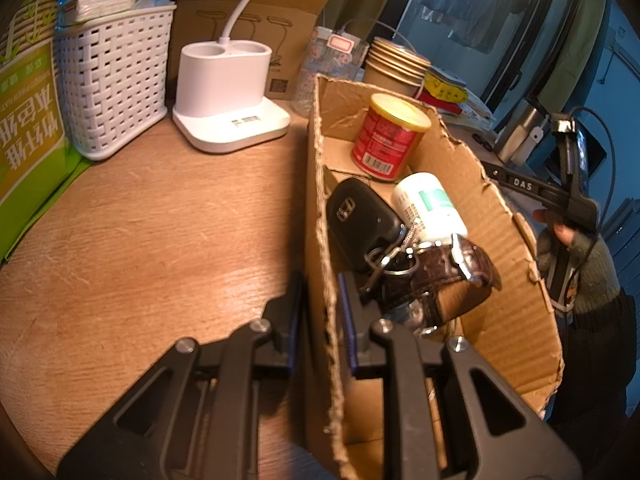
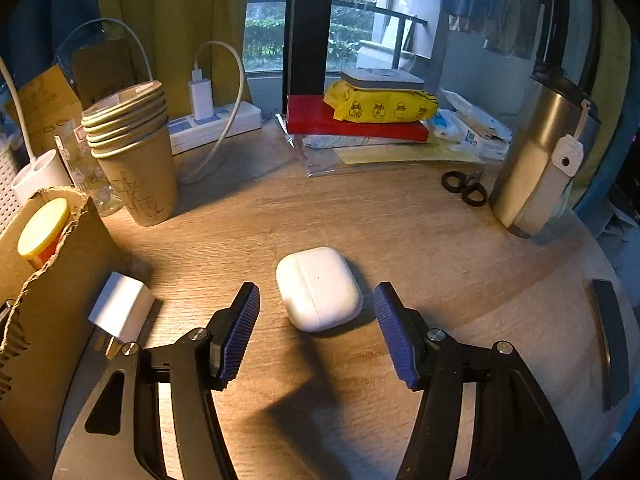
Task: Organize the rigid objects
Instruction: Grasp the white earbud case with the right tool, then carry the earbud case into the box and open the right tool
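Cardboard forms the torn-edged box whose near wall is clamped between the fingers of the left hand-held gripper. Inside it are seen a red can standing upright, a white bottle lying tilted, a black car key and a brown watch. A white basket and lamp base stand behind on the table.

From the right wrist, the white earbud case is seen lying flat on the table, its long axis running away from the camera, between the spread, untouching fingers of the right hand-held gripper. A white charger lies beside the box; stacked paper cups stand beyond.

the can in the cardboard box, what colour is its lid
Yellow, on a red can at the far end of the cardboard box; clearest in the left wrist view.
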The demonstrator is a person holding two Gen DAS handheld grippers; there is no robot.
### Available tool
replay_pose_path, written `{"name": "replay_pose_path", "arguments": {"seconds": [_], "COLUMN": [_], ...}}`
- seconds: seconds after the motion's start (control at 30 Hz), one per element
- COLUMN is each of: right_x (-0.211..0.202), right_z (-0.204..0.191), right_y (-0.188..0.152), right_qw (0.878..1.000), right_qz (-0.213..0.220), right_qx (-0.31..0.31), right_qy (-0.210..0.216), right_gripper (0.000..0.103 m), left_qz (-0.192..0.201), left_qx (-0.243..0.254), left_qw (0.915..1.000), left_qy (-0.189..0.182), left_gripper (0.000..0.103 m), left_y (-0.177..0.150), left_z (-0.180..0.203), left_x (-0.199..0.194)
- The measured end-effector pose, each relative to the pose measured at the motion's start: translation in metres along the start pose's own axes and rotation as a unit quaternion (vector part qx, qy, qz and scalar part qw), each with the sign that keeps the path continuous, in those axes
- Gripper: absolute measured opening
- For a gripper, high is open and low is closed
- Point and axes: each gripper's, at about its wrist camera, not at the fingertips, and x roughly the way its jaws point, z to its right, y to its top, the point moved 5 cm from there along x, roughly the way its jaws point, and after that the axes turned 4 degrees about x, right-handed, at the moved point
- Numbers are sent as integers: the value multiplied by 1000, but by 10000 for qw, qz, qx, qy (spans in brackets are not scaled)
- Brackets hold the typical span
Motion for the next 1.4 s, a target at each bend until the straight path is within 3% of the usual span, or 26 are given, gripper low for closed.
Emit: {"name": "replay_pose_path", "arguments": {"seconds": [0.63,0.7,0.77,1.4], "right_x": [30,31,31,-3], "right_z": [1,0,-1,-27], "right_y": [6,5,5,7], "right_qw": [9990,9988,9988,9994], "right_qz": [-440,-472,-463,-54], "right_qx": [-108,-112,-128,-318], "right_qy": [13,0,12,154], "right_gripper": [63,60,55,55], "left_qz": [0,0,0,0], "left_qx": [-1,-1,-1,0], "left_qw": [10000,10000,10000,10000], "left_qy": [-1,-1,-1,-1], "left_gripper": [19,19,19,19], "left_y": [0,0,0,0], "left_z": [0,0,0,0], "left_x": [0,0,0,0]}}
